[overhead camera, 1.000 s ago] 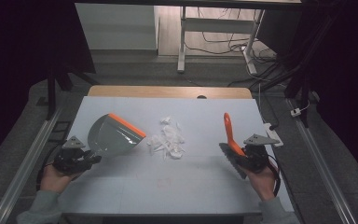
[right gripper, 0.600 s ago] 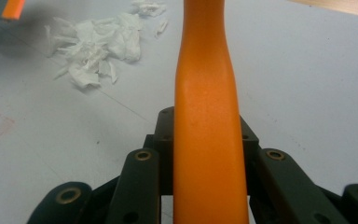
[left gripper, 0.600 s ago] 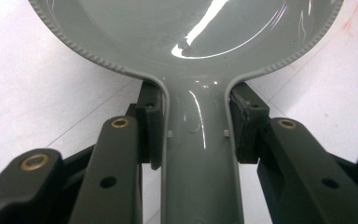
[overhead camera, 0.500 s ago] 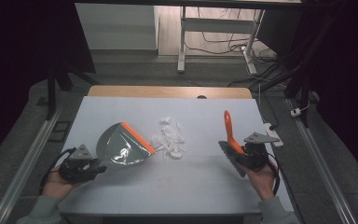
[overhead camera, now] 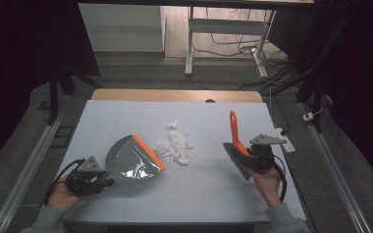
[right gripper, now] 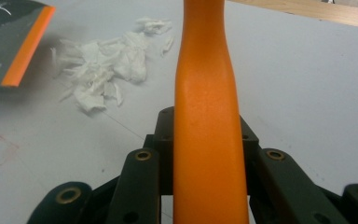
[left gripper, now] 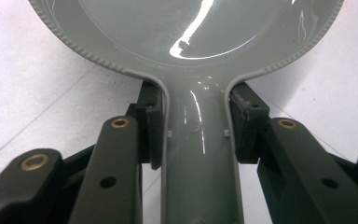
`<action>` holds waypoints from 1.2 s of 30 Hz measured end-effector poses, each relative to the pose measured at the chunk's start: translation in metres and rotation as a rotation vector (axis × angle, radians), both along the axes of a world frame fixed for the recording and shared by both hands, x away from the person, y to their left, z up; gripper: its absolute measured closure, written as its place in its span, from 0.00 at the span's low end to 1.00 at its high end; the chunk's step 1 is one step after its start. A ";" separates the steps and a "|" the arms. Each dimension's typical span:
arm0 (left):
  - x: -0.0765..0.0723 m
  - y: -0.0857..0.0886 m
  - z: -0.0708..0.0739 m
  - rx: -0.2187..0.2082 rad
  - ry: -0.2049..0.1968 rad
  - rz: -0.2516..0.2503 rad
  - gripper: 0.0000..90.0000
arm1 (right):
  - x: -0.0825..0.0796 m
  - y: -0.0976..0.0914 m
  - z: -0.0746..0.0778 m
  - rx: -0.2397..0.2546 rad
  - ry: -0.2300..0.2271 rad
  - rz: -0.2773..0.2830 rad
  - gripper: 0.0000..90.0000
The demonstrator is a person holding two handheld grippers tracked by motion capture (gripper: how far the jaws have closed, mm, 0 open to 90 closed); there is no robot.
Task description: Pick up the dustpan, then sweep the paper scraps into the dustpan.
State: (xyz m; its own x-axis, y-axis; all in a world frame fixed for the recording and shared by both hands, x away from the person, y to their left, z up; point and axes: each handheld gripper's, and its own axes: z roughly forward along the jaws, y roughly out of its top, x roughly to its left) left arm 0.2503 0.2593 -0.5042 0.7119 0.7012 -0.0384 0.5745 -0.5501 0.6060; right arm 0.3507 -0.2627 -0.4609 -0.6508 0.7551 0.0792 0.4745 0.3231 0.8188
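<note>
My left fingers (overhead camera: 108,180) are clamped on the handle of the grey dustpan (overhead camera: 131,160), and my right fingers (overhead camera: 245,156) are clamped on the orange handle of the brush (overhead camera: 234,136). From the high view, the dustpan lies low on the pale worktop (overhead camera: 141,116) at the left, its orange lip (overhead camera: 148,151) turned toward the heap of torn white paper (overhead camera: 176,144) in the middle; the lip sits just beside the scraps, and I cannot tell whether it touches them. I see glare and pale streaks in the pan, and I cannot say whether any scrap lies in it. The brush stands at the right, handle pointing away from me, its grey head (overhead camera: 235,160) partly covered by the right gripper and my hand (overhead camera: 267,179). In the left gripper view, I see both pads (left gripper: 151,123) pressed flat against the sides of the dustpan's neck (left gripper: 198,140); the bowl (left gripper: 186,32) is cut off by the top edge, so its front lip is out of frame. In the right gripper view, the brush handle (right gripper: 207,121) rises between the fingers (right gripper: 168,140) and hides most of them; the paper scraps (right gripper: 107,65) lie at upper left, near the dustpan's orange lip (right gripper: 28,46), which is cut off by the frame corner.
</note>
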 end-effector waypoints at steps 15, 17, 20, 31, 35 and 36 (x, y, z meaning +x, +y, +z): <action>-0.002 -0.002 -0.004 0.003 0.008 -0.013 0.69 | 0.014 0.016 0.001 0.031 -0.002 0.004 0.79; -0.002 -0.003 -0.005 0.003 0.010 -0.017 0.69 | 0.014 0.018 0.001 0.030 -0.005 0.004 0.79; -0.002 -0.004 -0.005 0.008 0.010 -0.020 0.68 | 0.016 0.021 0.001 0.027 -0.006 0.009 0.79; -0.001 -0.005 -0.008 0.003 0.013 -0.016 0.69 | 0.033 0.042 0.006 0.002 -0.021 0.036 0.79; 0.001 -0.005 -0.008 -0.006 0.016 -0.022 0.69 | 0.040 0.051 0.006 0.003 -0.019 0.037 0.79; 0.002 -0.005 -0.008 -0.009 0.018 -0.024 0.69 | 0.047 0.058 0.005 0.011 -0.015 0.033 0.79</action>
State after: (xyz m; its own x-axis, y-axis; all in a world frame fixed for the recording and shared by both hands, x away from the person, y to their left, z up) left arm 0.2521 0.2544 -0.5126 0.7280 0.6831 -0.0573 0.5716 -0.5588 0.6008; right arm 0.3976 -0.2051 -0.4562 -0.6762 0.7326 0.0774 0.4513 0.3289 0.8295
